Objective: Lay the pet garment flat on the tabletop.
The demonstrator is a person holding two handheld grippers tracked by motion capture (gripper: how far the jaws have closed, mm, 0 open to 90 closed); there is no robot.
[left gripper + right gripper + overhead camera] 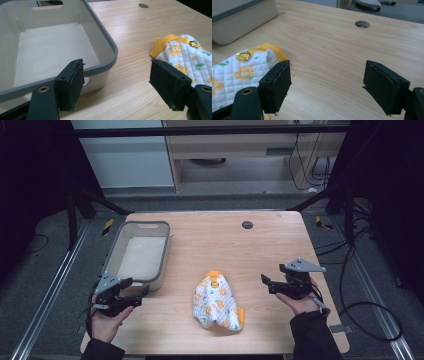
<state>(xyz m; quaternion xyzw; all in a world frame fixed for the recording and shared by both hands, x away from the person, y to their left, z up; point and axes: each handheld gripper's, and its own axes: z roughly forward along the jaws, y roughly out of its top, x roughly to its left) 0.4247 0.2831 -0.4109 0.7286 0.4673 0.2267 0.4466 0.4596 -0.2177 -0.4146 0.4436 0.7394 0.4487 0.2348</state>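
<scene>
From the high view, a wooden table (210,240) stands on grey floor, with a grey bin (137,252) far left. A white quilted mitt (216,302) with orange flowers lies near the middle. Left gripper (131,292) and right gripper (267,282) hold nothing, fingers apart. The left gripper view shows the bin's (110,47) bare inside. The right gripper view shows the mitt's metal ring (244,55).

The high view looks down and forward over the whole surface (260,240). Both gripper views sit low and close, sharing the quilted cloth (218,301) and the surface's round hole (247,224).
</scene>
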